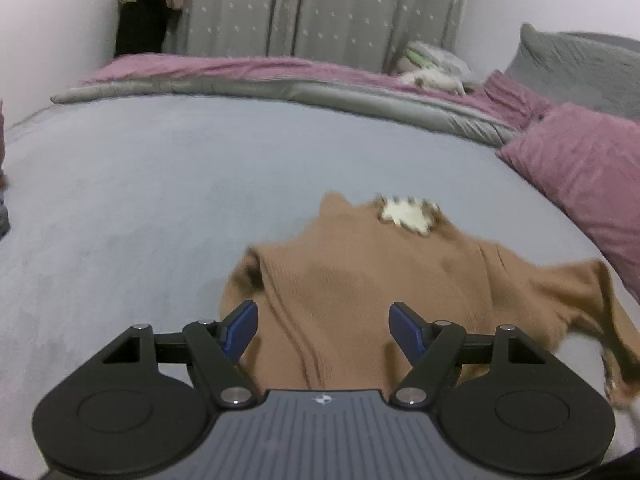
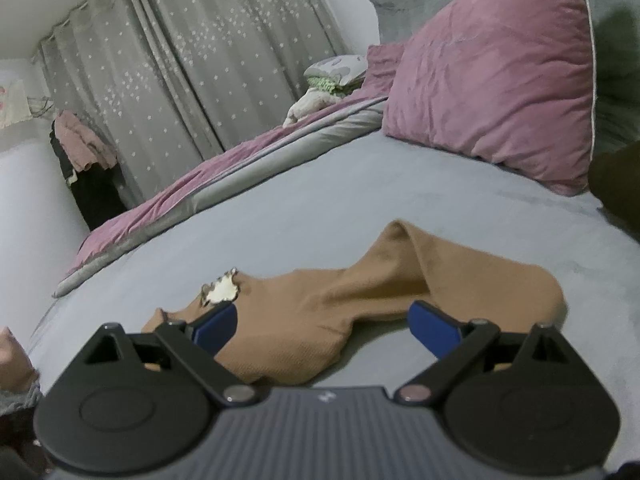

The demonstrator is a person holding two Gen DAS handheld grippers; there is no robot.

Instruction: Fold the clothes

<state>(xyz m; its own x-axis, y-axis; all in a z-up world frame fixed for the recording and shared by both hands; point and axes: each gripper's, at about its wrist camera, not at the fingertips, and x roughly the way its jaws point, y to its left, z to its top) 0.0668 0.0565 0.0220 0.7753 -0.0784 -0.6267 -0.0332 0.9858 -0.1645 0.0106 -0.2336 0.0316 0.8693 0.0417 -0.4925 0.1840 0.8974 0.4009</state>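
The near hem of the brown sweater (image 1: 360, 280) was hidden behind the left gripper (image 1: 323, 330) body, and its right sleeve ran out of the frame's lower right. The cream patch (image 1: 408, 214) on its chest was smeared with blur (its design could not be made out). In the right wrist view, the right gripper's (image 2: 323, 326) left finger covered part of the sweater. The small heap of items (image 2: 320, 88) by the curtain was too small to identify.
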